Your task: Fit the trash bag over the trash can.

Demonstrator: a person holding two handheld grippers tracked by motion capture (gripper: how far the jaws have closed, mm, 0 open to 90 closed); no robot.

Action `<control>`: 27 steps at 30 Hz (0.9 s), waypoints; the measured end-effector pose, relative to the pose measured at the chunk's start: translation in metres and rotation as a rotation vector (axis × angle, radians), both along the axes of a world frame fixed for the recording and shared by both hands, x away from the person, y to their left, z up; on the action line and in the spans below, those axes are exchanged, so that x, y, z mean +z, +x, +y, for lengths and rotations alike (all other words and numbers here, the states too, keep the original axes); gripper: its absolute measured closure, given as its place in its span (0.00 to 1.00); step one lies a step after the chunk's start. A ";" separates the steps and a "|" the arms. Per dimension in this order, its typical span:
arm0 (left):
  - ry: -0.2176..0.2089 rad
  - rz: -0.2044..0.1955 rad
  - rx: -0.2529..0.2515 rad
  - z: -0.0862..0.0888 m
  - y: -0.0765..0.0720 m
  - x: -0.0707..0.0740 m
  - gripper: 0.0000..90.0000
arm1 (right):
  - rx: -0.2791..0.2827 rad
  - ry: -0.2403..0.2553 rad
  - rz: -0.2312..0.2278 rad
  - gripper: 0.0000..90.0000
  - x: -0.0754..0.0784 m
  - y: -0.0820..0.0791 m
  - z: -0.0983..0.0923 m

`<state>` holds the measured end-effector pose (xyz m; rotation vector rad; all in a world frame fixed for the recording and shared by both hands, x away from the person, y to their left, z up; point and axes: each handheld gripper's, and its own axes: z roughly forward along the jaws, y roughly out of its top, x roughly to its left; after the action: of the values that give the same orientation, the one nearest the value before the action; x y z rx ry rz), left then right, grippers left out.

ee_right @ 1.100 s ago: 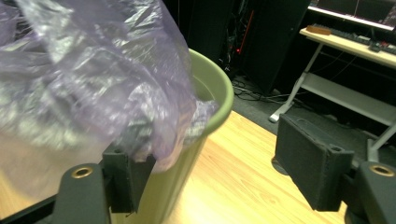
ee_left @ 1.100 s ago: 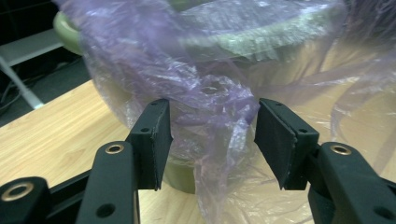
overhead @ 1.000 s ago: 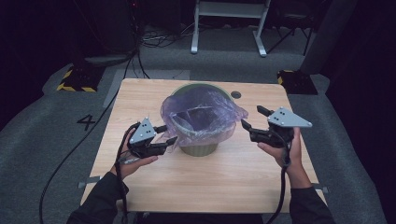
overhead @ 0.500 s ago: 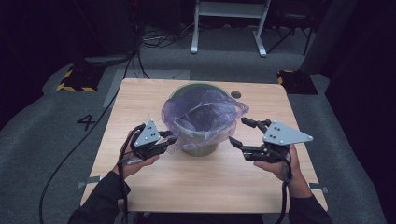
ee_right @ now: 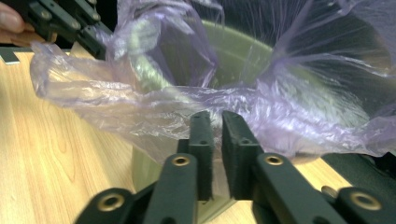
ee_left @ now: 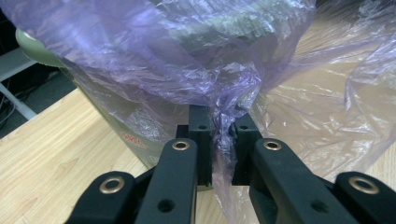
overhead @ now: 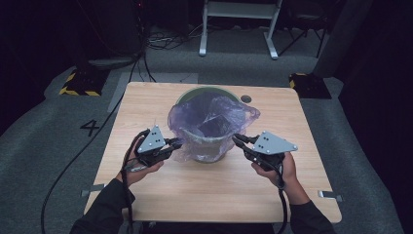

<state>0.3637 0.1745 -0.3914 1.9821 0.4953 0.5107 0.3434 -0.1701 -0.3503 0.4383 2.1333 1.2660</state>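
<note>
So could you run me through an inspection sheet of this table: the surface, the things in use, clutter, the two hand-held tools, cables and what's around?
Surface: pale wooden table, with a small dark round spot near the far edge.
Job's things: green plastic bin lined with a thin purple plastic bag draped over its rim.
Clutter: nothing seen.
Grippers: left gripper has just closed, pinching a fold of the bag; right gripper has just closed at the bag's edge on the opposite side.
Cables: black cable trails off the left; another runs along the right forearm.
Surroundings: grey carpet marked 4, white stand legs.
</note>
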 end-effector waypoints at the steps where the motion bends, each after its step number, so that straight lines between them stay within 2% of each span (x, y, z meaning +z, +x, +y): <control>1: -0.003 0.003 0.001 0.000 0.001 0.000 0.92 | -0.001 -0.001 0.006 0.96 -0.002 0.001 -0.001; 9: -0.001 0.005 0.026 0.001 0.007 -0.004 0.92 | -0.079 0.000 0.069 1.00 -0.027 0.018 -0.013; 11: -0.009 0.015 0.032 0.003 0.009 -0.005 0.92 | -0.094 0.019 0.094 1.00 -0.032 0.024 -0.017; 14: -0.012 0.023 0.039 0.005 0.011 -0.007 0.90 | -0.132 0.030 0.101 0.97 -0.037 0.031 -0.023; 17: -0.017 0.023 0.047 0.008 0.011 -0.008 0.89 | -0.158 0.052 0.121 0.87 -0.039 0.035 -0.027; 18: -0.019 0.022 0.048 0.009 0.011 -0.007 0.89 | -0.148 0.057 0.121 0.83 -0.039 0.035 -0.028; 20: -0.025 0.017 0.053 0.011 0.009 -0.007 0.85 | -0.142 0.064 0.110 0.68 -0.038 0.033 -0.029; 23: -0.037 0.007 0.069 0.015 0.004 -0.002 0.69 | -0.132 0.071 0.106 0.48 -0.035 0.027 -0.033; 26: -0.067 0.004 0.082 0.022 -0.002 0.004 0.53 | -0.148 0.089 0.075 0.34 -0.031 0.019 -0.039; 27: -0.078 -0.003 0.094 0.024 -0.004 0.006 0.49 | -0.149 0.099 0.068 0.32 -0.029 0.017 -0.042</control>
<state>0.3600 0.1988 -0.3857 1.8896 0.6004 0.5444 0.3601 -0.2121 -0.3794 0.6789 2.0575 1.2916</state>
